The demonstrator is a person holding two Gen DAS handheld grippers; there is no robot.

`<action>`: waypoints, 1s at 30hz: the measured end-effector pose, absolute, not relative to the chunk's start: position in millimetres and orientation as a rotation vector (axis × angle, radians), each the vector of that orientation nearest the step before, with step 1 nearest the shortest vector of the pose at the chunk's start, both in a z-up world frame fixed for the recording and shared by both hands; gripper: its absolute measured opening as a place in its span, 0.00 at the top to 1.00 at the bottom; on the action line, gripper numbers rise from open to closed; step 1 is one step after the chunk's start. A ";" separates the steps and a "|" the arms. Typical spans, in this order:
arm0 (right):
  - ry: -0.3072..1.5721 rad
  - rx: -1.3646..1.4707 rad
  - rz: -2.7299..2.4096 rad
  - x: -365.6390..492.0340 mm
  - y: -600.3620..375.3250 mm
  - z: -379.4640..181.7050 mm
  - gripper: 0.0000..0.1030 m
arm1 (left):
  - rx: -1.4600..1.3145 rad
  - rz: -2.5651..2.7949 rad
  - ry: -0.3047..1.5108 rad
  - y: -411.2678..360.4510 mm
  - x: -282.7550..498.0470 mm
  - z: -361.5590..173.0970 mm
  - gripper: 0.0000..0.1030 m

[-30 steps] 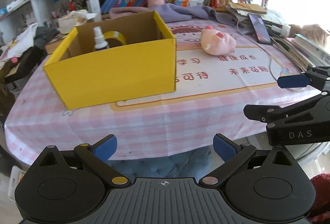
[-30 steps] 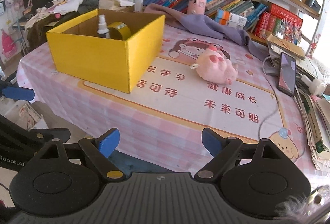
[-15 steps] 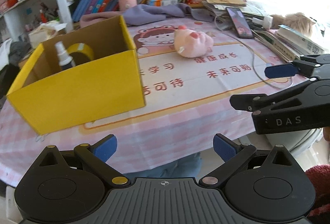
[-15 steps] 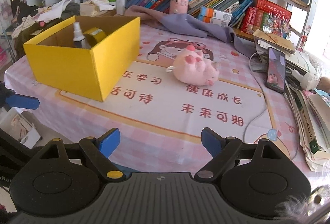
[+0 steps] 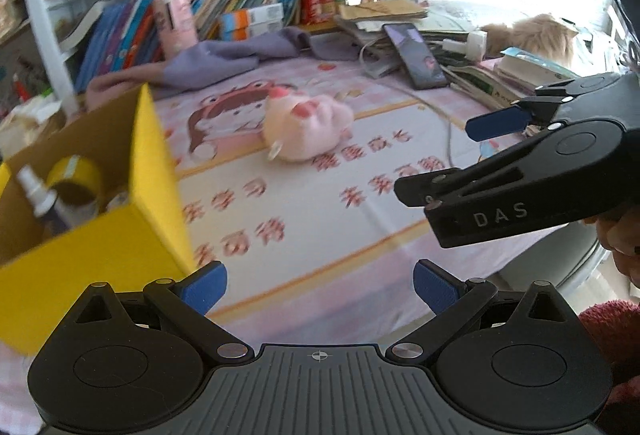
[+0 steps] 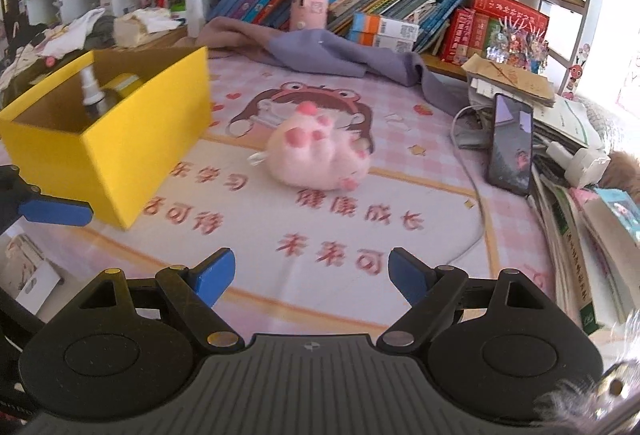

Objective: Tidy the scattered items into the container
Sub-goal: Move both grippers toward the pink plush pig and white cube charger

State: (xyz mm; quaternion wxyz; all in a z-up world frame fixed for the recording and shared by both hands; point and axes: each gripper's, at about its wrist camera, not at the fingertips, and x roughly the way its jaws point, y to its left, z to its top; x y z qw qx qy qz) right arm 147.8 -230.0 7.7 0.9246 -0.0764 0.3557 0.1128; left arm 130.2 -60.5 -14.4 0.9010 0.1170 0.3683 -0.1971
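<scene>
A pink plush pig [image 6: 316,151] lies on the pink tablecloth, right of the yellow cardboard box [image 6: 120,139]; it also shows in the left wrist view [image 5: 306,129]. The box [image 5: 100,251] holds a white spray bottle [image 5: 38,191] and a roll of yellow tape [image 5: 76,179]. My left gripper [image 5: 318,285] is open and empty, near the box's front right corner. My right gripper [image 6: 310,275] is open and empty, above the table's front, facing the pig. One blue fingertip of the right gripper [image 5: 496,123] shows in the left wrist view.
A phone [image 6: 512,143] with a white cable lies at the right beside stacked books and papers [image 6: 576,163]. A purple cloth [image 6: 332,55] lies at the back before a full bookshelf [image 6: 360,7]. A pink cylinder [image 6: 310,1] stands on the shelf.
Both grippers have moved forward and to the right over the table, so the pig looks larger and nearer. The box has slid to the left of both views. Both stay open.
</scene>
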 end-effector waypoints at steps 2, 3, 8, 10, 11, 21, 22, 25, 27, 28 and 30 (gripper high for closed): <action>0.726 -0.155 0.230 157.4 -238.8 9.2 0.19 | 0.248 -0.412 0.755 -71.0 139.3 -13.5 0.02; 0.723 -0.154 0.230 162.5 -243.5 10.0 0.19 | 0.250 -0.413 0.753 -75.4 142.8 -13.1 0.02; 0.705 -0.145 0.240 189.9 -266.3 14.5 0.19 | 0.256 -0.399 0.745 -98.4 163.7 -10.3 0.02; 0.700 -0.143 0.252 200.8 -274.0 15.4 0.19 | 0.253 -0.382 0.741 -106.0 173.1 -9.0 0.02; 0.698 -0.143 0.260 206.6 -277.8 15.5 0.19 | 0.252 -0.371 0.741 -109.7 177.9 -8.5 0.02; 0.700 -0.067 0.323 263.3 -307.9 13.8 0.19 | 0.208 -0.243 0.747 -128.1 236.1 -2.0 0.02; 0.702 -0.057 0.328 269.0 -310.0 13.5 0.19 | 0.209 -0.233 0.744 -129.8 241.6 -2.1 0.02; 0.709 -0.031 0.336 283.9 -315.2 12.5 0.19 | 0.219 -0.212 0.735 -137.2 259.0 -5.2 0.02; 0.711 -0.018 0.339 292.2 -318.3 11.8 0.19 | 0.227 -0.216 0.737 -142.5 269.5 -9.3 0.02; 0.712 -0.013 0.340 295.5 -319.7 11.4 0.19 | 0.234 -0.221 0.741 -145.3 275.6 -12.7 0.02; 0.714 -0.006 0.341 302.0 -322.2 11.4 0.19 | 0.246 -0.224 0.747 -149.2 286.7 -18.8 0.02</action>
